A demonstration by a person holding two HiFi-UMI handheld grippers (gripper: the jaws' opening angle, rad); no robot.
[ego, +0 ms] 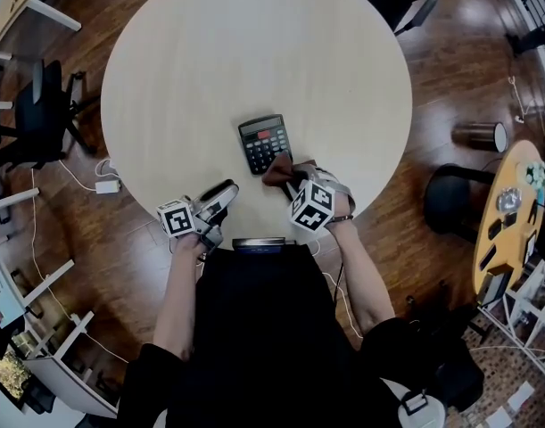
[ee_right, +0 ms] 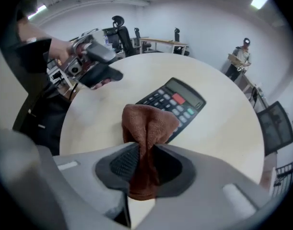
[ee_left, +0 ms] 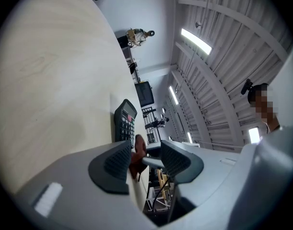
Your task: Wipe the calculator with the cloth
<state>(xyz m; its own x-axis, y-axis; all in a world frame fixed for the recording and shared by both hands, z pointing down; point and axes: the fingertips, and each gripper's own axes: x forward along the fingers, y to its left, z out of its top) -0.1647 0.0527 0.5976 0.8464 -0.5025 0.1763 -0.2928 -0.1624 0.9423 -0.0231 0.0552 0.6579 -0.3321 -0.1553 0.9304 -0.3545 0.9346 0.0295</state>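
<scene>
Cloth (ee_right: 147, 128) in right gripper (ee_right: 145, 158) hides part of calculator (ee_right: 177, 102).

A round table (ego: 254, 43) with a pale wood-grain top stands on a dark plank floor (ego: 433, 69). Flat on the top lies a black calculator (ego: 264, 144), face up, at about 6 o'clock from the table's middle and closer to the near rim. Its display end points roughly to 12 o'clock, turned a little toward 11, with a red key just below the display.
</scene>
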